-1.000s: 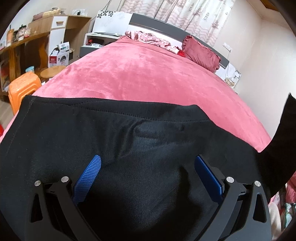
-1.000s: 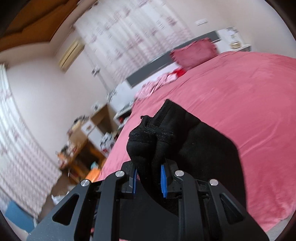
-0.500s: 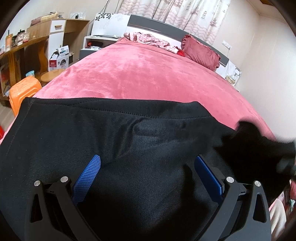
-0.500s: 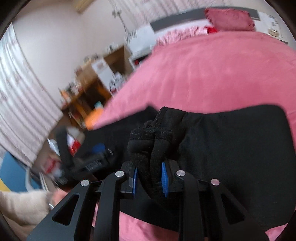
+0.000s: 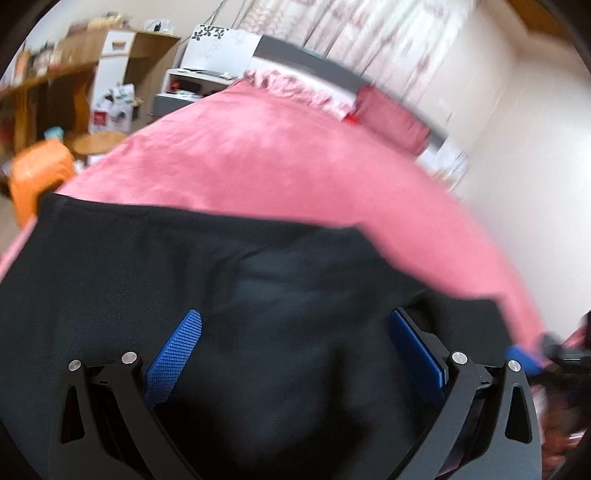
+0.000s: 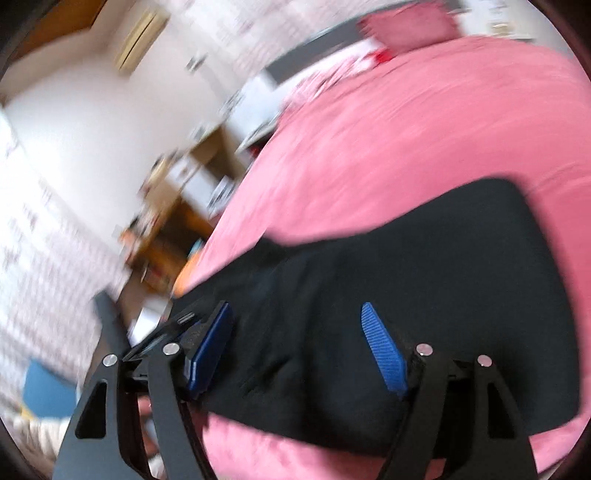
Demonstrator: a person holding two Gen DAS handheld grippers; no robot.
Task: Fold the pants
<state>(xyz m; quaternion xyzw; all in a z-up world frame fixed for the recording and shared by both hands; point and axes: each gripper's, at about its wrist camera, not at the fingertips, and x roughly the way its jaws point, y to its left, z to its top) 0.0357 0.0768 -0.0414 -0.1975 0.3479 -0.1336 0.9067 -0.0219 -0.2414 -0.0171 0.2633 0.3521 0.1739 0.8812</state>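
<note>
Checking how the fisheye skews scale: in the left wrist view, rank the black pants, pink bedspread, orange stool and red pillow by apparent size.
1. black pants, nearest the camera
2. pink bedspread
3. red pillow and orange stool: too alike, blurred, to rank.

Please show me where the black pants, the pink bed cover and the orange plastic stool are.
black pants (image 5: 295, 295): left wrist view, middle of the fabric.
pink bed cover (image 5: 258, 173): left wrist view, bare middle.
orange plastic stool (image 5: 38, 173): left wrist view, its seat.

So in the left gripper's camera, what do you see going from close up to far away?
Left gripper → black pants → pink bed cover → red pillow → grey headboard → curtains.
</note>
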